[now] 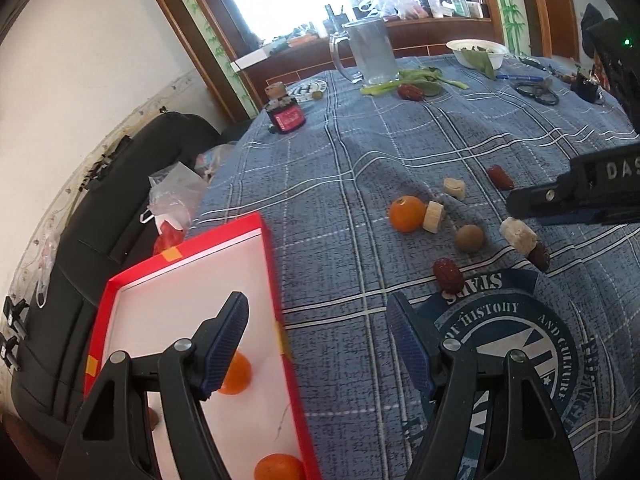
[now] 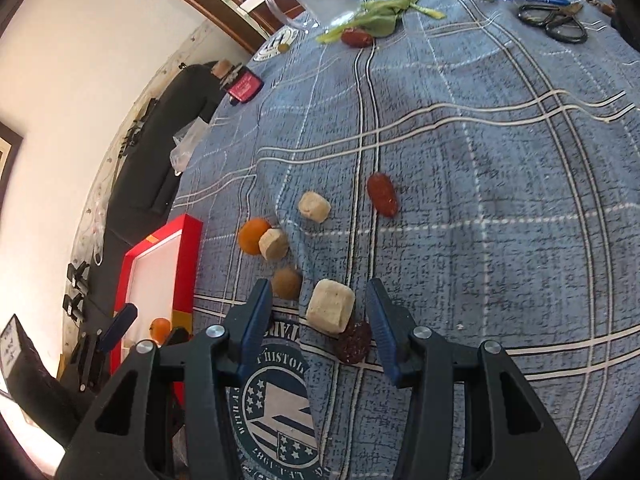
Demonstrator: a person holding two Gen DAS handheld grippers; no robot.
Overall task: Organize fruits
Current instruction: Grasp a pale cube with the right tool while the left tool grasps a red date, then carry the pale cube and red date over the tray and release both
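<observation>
A red box (image 1: 264,256) with a white floor lies at the table's left edge and holds two oranges (image 1: 237,376). My left gripper (image 1: 316,320) is open over the box's right wall, nothing between its fingers. On the blue cloth lie an orange (image 1: 407,214), banana pieces (image 1: 434,217), a brown round fruit (image 1: 470,238) and red dates (image 1: 449,275). My right gripper (image 2: 318,300) is open, low over a beige chunk (image 2: 331,306) and a dark date (image 2: 354,342), which sit between its fingers. More fruit lies beyond: the orange (image 2: 253,235), banana pieces (image 2: 314,207), a red date (image 2: 382,194).
At the far side stand a glass mug (image 1: 370,50), green leaves (image 1: 416,80) with a date, a white bowl (image 1: 476,52), scissors (image 2: 554,22), a pen and a small red-labelled bottle (image 1: 286,114). A black bag (image 1: 100,216) and plastic bags lie left of the table.
</observation>
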